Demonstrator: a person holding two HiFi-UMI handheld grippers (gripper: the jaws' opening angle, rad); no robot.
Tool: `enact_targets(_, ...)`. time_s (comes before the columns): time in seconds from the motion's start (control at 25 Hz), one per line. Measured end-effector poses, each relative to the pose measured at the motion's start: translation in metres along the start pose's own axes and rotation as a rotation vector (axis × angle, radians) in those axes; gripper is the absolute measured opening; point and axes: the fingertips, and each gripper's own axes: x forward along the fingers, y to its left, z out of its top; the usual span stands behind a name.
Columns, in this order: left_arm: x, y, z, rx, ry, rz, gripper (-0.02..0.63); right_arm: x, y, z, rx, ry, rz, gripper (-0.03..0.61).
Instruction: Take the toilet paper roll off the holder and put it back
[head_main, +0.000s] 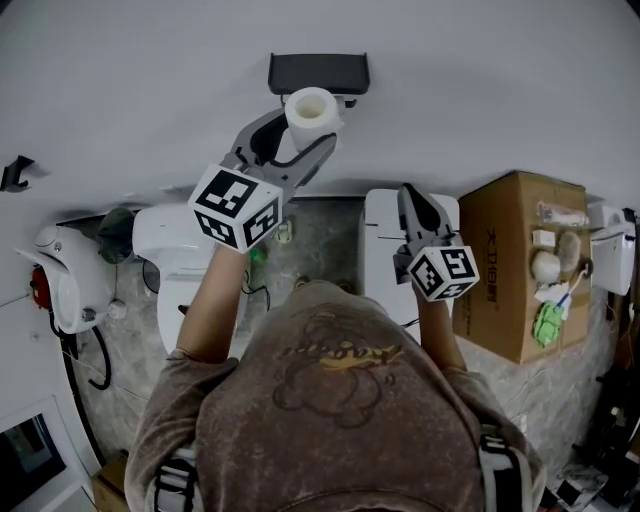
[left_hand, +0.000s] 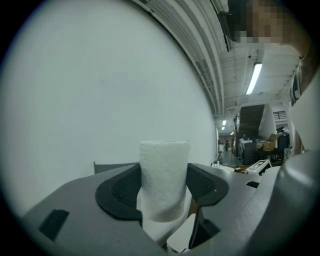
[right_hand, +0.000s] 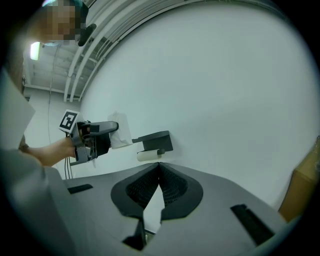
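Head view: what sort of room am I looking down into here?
Likely a mock bathroom corner: a white toilet, a wall-mounted paper holder and a toilet paper roll. The cardboard box suggests a test setup.

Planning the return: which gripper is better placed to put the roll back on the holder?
Left. The left gripper holds the roll close to the holder; the right gripper, shut and empty, is farther away.

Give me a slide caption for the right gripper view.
Right claw shut and empty, facing the wall; beyond it, the left claw holds the roll beside the holder.
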Motion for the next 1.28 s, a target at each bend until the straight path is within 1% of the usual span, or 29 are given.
enact_targets(0.32,-0.027,-0.009,-0.039,-0.058,0.005,0.017,0.295,0.003,0.006,-0.004,0.003,0.007,0.016,-0.002)
enact_targets(0.52,-0.033,-0.010,-0.050,-0.071,0.013,0.032,0.295,0.004,0.009,-0.006,0.005,0.011,0.027,-0.002)
enact_targets(0.88,-0.032,-0.010,-0.044,-0.070,0.000,0.028,0.295,0.003,0.008,-0.005,0.005,0.011,0.023,-0.002)
enact_targets(1.28,-0.024,-0.009,-0.025,-0.019,-0.009,0.008,0.295,-0.001,0.008,-0.004,0.007,0.008,0.022,-0.002)
